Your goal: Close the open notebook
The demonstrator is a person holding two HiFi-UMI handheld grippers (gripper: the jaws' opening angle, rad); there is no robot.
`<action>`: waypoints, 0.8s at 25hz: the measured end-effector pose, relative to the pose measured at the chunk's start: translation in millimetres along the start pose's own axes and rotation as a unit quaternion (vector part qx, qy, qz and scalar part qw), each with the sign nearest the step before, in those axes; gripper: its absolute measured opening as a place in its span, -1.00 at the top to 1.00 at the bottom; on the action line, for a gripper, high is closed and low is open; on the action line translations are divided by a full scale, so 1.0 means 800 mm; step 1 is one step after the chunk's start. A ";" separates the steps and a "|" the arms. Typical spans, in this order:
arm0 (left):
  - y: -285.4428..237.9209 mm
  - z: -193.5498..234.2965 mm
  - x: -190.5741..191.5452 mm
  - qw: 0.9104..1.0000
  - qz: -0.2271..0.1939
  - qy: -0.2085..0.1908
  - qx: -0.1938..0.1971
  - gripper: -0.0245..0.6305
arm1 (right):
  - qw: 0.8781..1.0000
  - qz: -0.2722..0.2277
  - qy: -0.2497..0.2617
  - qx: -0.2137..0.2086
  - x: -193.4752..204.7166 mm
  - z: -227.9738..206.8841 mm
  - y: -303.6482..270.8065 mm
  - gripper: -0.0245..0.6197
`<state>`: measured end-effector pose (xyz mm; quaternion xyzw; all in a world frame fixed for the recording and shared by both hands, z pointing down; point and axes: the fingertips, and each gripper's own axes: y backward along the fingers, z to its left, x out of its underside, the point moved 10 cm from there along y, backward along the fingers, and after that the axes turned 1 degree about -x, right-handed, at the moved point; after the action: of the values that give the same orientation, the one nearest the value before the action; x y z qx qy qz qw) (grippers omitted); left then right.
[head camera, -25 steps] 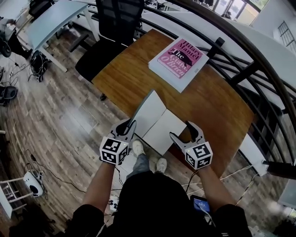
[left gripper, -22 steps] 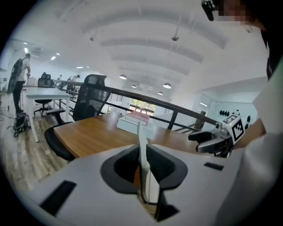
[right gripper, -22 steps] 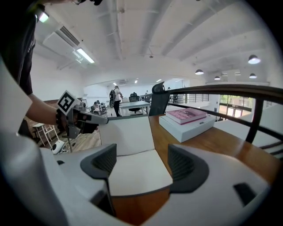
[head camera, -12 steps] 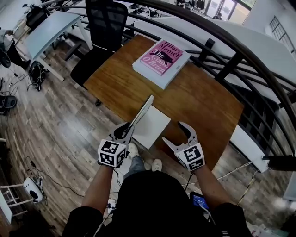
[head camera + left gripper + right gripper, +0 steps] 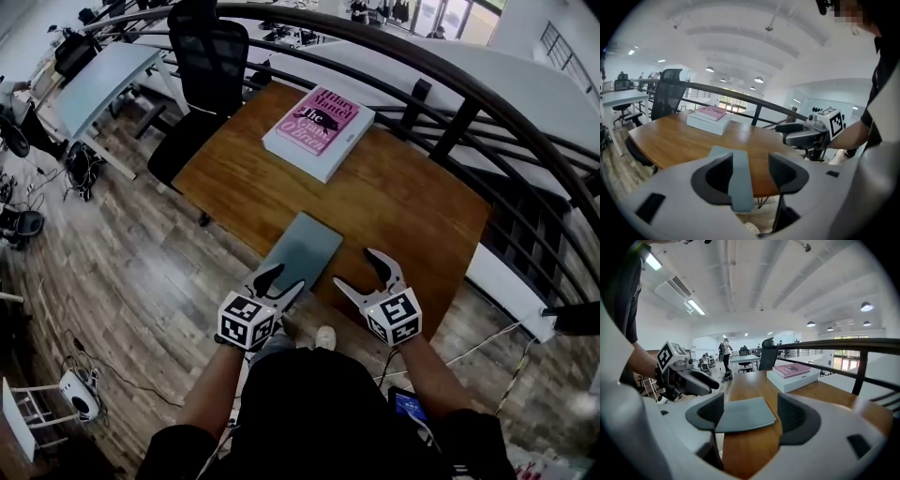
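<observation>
A grey notebook lies closed and flat on a wooden table, close to the table's near edge, in front of both grippers. The person holds 1 gripper in each hand.

The left gripper sits at the notebook's near left corner. Its 2 jaws have just been opening and now stand wide apart. In the left gripper view the notebook's edge runs through the gap between them, close beside the left jaw, and the pads do not pinch it.

The right gripper hangs just to the right of the notebook's near end, clear of it. Its jaws also stand wide apart and grip nothing. In the right gripper view the notebook lies on the table straight ahead of the gap.

Far beyond both grippers, at the table's far side, rests a thick book with a pink cover.
</observation>
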<state>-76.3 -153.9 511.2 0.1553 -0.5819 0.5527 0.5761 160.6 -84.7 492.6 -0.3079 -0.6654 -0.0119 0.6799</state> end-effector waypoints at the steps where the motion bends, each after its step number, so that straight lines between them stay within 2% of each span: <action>1: 0.002 0.004 -0.005 1.000 -0.009 -0.003 -0.005 0.18 | 1.000 -0.004 -0.005 0.004 -0.002 -0.002 0.001 -0.18; 5: 0.019 0.023 -0.037 0.998 -0.052 -0.017 -0.018 0.19 | 0.999 -0.029 -0.027 0.037 -0.018 -0.002 0.010 -0.11; 9: 0.043 0.039 -0.078 0.994 -0.096 -0.043 -0.030 0.29 | 0.992 -0.077 -0.066 0.069 -0.050 0.001 0.021 0.09; 15: 0.096 0.058 -0.127 0.980 -0.181 -0.059 -0.052 0.65 | 0.985 -0.135 -0.048 0.097 -0.103 0.021 0.034 0.25; 20: 0.137 0.079 -0.138 0.967 -0.233 -0.068 -0.077 0.80 | 0.977 -0.178 -0.062 0.100 -0.126 0.040 0.040 0.37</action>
<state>-166.0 -219.0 384.9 0.2793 -0.6081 0.3450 0.6582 133.8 -84.6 385.5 -0.1150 -0.7485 -0.0470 0.6514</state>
